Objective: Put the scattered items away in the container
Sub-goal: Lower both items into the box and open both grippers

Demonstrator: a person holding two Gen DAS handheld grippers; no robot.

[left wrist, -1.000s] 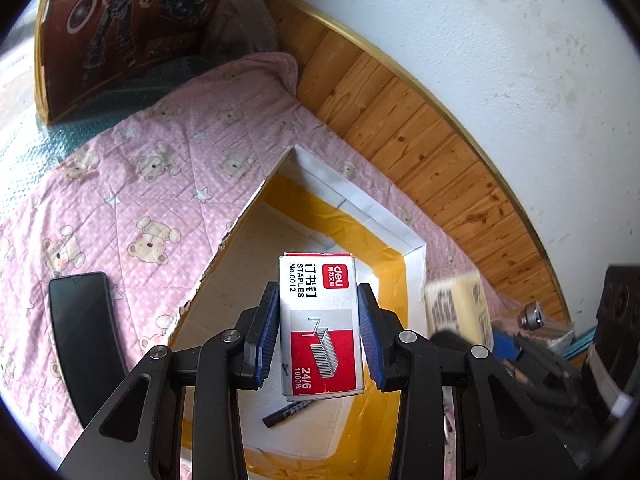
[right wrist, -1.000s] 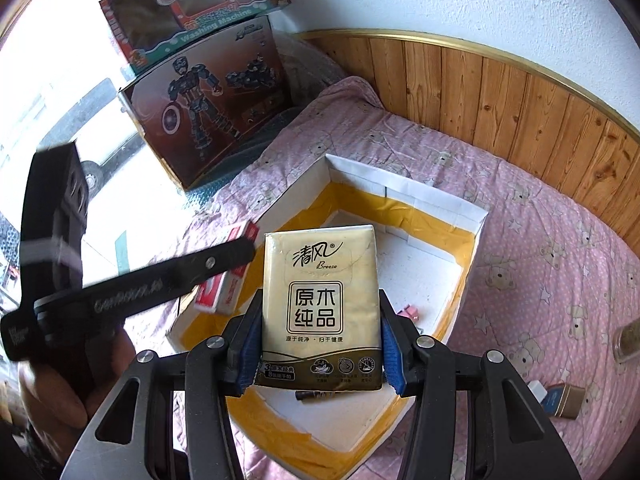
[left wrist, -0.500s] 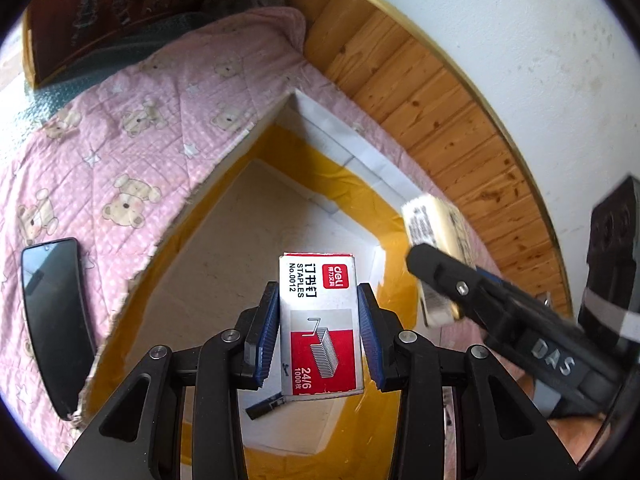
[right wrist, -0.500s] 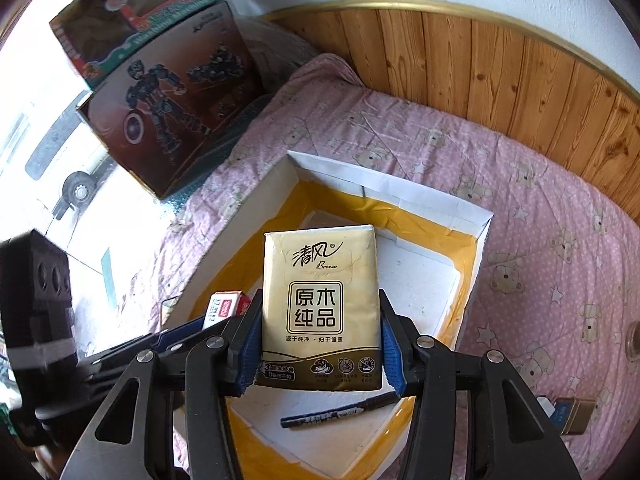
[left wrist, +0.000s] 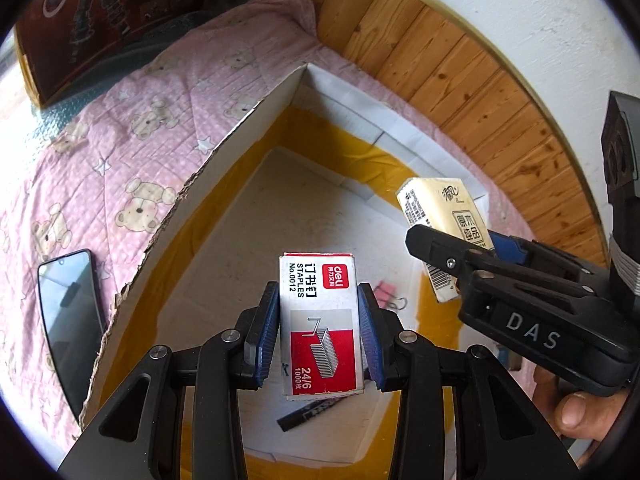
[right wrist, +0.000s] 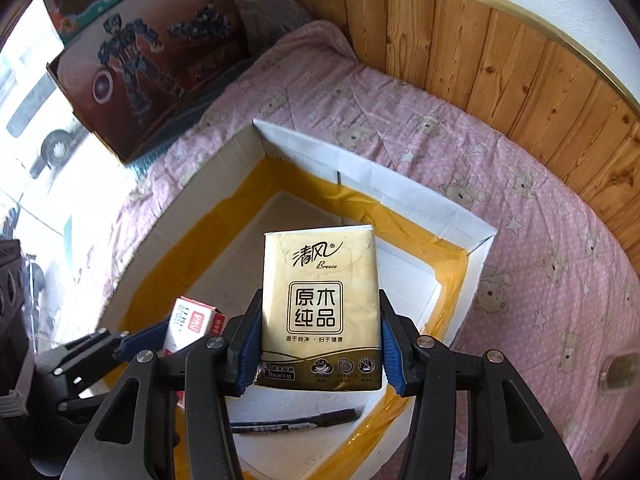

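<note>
- The left gripper, black with blue pads, has its jaws clenched on a small red and white cardboard box of staples; the 2 pads press on the 2 long sides of the box.
- This box of staples hangs over the inside of the open white cardboard container with yellow tape along its inner edges, not touching its floor.
- The right gripper, of the same black and blue kind, has its jaws clenched on a beige plastic pack of paper tissues, held upright by its 2 sides.
- The pack of tissues is also over the container, near the right wall; in the left wrist view it shows at the right, above the floor.
- On the floor of the container lie a black marker pen near the front wall and a small pink binder clip close to the middle.
- The container stands on a pink quilted bed cover with bears and stars.
- A black phone with a dark screen lies on the cover just outside the left wall of the container.
- A dark brown toy box with a robot picture stands behind, and a wooden panel wall runs along the bed.
- A thumb of the person shows under the right gripper.
</note>
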